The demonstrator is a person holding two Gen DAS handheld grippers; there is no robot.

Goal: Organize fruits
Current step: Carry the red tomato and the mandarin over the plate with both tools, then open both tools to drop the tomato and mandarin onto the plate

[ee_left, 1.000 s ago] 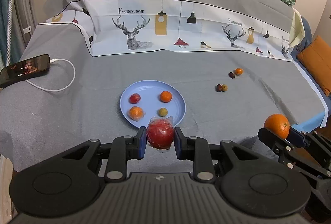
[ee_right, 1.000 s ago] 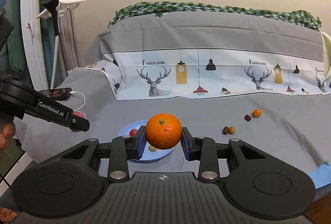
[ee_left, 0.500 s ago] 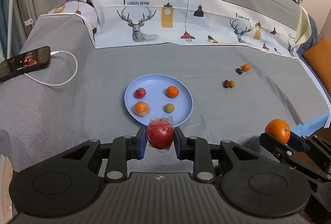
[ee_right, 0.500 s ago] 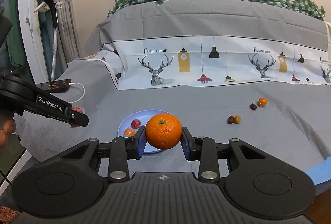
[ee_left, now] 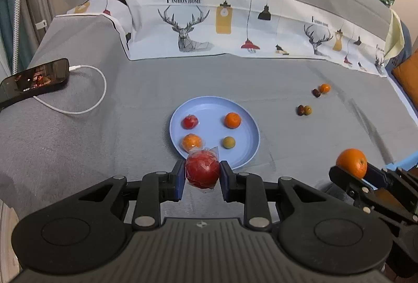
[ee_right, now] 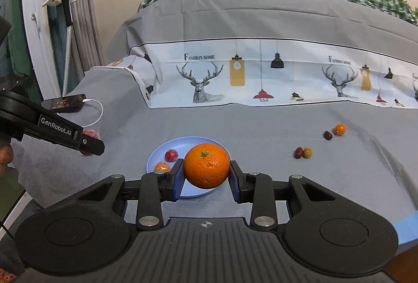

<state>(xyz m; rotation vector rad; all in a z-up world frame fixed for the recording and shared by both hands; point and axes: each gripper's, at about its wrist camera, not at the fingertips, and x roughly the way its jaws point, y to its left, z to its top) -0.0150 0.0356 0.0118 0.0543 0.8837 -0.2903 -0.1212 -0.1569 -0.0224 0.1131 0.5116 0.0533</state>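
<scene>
Plastic-wrapped red apple (ee_left: 202, 172) clamped in left gripper (ee_left: 202, 180), at near rim of round blue plastic plate (ee_left: 250, 149), likely for drop-off. Right gripper (ee_right: 206, 178) pinches large orange (ee_right: 207, 165), waiting near-right.

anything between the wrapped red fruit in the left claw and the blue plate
Nothing visible blocks it. The left claw holds the wrapped red fruit just short of the blue plate's near rim. Four small fruits sit on the plate, but its middle is bare.

"Fashion Home" on the printed cloth (ee_right: 261, 79); "GenRobot.AI" on the left hand-held gripper (ee_right: 88, 143).
</scene>
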